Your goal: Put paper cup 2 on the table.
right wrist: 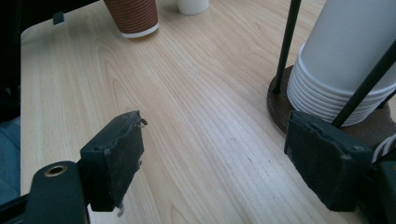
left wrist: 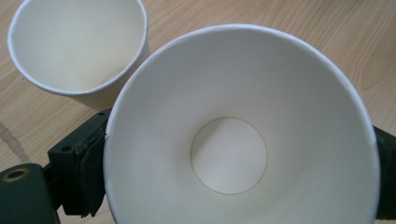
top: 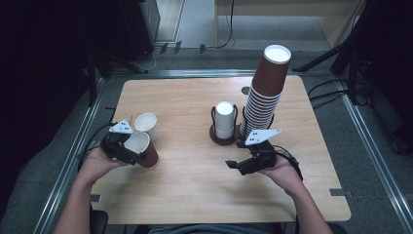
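Your left gripper (top: 127, 149) is clamped on a brown ribbed paper cup with a white inside (top: 141, 148) — in the left gripper view the jaws press against the cup's (left wrist: 243, 135) outer wall on both sides, and you look straight down into its white interior to the round bottom. The cup stands at the left side of the light wooden table (top: 195, 185), near the front edge, tilted slightly toward you in the high view. Just behind it, close enough that the rims nearly meet, stands a plain white paper cup (top: 146, 124), upright and open at the top; whether the two touch cannot be told. Your right gripper (top: 238, 165) hovers over bare table at the right of centre with its jaws spread wide and nothing between them — the right gripper view shows wood grain in the gap. Just beyond it sits a dark round wire-post holder (top: 225, 139) carrying a short stack of white paper cups (top: 224, 118), and beside that rises a tall, leaning stack of brown ribbed paper cups (top: 263, 95).
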`<act>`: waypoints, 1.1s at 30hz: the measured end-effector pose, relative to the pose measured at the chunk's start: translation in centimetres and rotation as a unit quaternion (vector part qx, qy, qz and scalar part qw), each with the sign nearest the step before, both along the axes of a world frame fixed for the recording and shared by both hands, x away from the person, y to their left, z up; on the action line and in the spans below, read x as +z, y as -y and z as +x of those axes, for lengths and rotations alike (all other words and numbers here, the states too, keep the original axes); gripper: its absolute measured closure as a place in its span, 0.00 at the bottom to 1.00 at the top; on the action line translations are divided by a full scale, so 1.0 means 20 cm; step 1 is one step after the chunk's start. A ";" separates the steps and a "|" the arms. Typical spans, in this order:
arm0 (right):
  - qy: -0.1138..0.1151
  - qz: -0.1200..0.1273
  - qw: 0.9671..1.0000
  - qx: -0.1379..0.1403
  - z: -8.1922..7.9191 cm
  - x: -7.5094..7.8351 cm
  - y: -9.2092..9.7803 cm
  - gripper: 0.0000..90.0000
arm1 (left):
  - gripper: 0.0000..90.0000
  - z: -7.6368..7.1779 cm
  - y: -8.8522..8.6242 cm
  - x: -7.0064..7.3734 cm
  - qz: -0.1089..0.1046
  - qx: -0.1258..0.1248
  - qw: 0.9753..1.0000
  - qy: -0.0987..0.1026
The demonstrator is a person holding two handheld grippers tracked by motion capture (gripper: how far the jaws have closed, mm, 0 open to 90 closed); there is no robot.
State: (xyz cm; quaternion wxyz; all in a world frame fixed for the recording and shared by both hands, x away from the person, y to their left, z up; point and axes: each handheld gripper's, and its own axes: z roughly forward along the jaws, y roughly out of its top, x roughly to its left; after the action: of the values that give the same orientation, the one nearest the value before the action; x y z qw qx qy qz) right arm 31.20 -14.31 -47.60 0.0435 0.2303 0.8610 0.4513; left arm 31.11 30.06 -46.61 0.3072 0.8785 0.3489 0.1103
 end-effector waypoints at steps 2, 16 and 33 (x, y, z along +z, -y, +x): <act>0.002 0.001 1.000 -0.001 0.00 0.00 0.00 0.22 | 0.05 0.00 0.01 0.00 0.002 -0.001 1.000 0.003; -0.001 -0.001 1.000 -0.002 0.00 0.00 0.02 0.22 | 0.00 0.01 -0.01 0.03 -0.040 0.011 0.999 -0.012; -0.002 0.000 1.000 0.001 0.00 0.00 0.02 0.22 | 0.00 0.00 -0.03 0.14 -0.094 0.017 0.995 -0.008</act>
State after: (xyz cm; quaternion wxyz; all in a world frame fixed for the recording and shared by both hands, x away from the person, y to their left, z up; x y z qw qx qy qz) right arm 31.12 -14.67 -47.63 0.0415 0.2298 0.8616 0.4506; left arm 31.04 30.68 -43.85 0.3835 0.8404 0.3755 0.0750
